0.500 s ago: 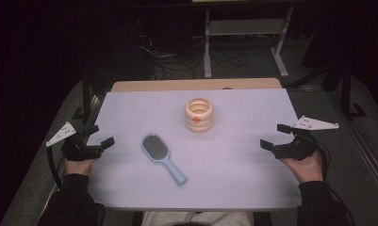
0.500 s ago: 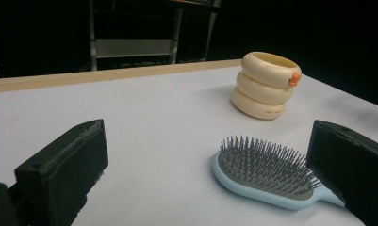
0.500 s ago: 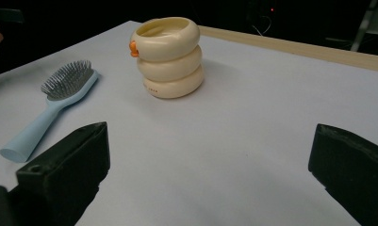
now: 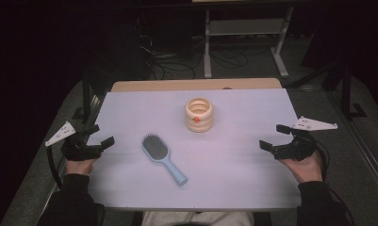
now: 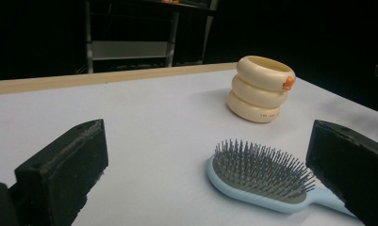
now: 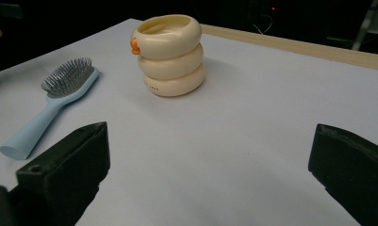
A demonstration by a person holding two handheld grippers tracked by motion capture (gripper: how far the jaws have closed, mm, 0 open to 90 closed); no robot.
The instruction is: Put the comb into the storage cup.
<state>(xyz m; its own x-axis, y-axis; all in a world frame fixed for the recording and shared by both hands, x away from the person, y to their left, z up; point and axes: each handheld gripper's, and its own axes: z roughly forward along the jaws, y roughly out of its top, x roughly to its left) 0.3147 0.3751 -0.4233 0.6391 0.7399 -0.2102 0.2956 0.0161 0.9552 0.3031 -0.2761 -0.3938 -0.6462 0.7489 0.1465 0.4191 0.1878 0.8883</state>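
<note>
- Resting at the two sides of the table (image 4: 130, 197), both grippers hold nothing, so the work in hand seems to be the first reach for the hairbrush (image 4: 162, 157).
- Left gripper (image 4: 96, 136) sits at the left edge with its jaws wide apart and empty; in the left gripper view the hairbrush (image 5: 267, 181) lies just ahead, close to the right jaw.
- Right gripper (image 4: 273, 137) sits at the right edge, jaws also wide apart and empty, well apart from the hairbrush.
- Hairbrush lies flat, bristles up, in the left middle of the table, its head toward the far side and its light blue handle pointing toward the person and to the right.
- Cream cup (image 4: 199, 114), shaped like three stacked rings, stands upright beyond the hairbrush, apart from it.
- For a good grasp, I think the left gripper is the better choice, because it is nearer. It should come down over the handle, not the bristles, with the jaws across the narrow width.
- It should close only when the handle is well between the jaws, because the smooth handle can slip or turn.
- Compared with the earlier frame, almost nothing differs: the hairbrush and the cup stay where they were, and both grippers stay at the edges, open as before.
</note>
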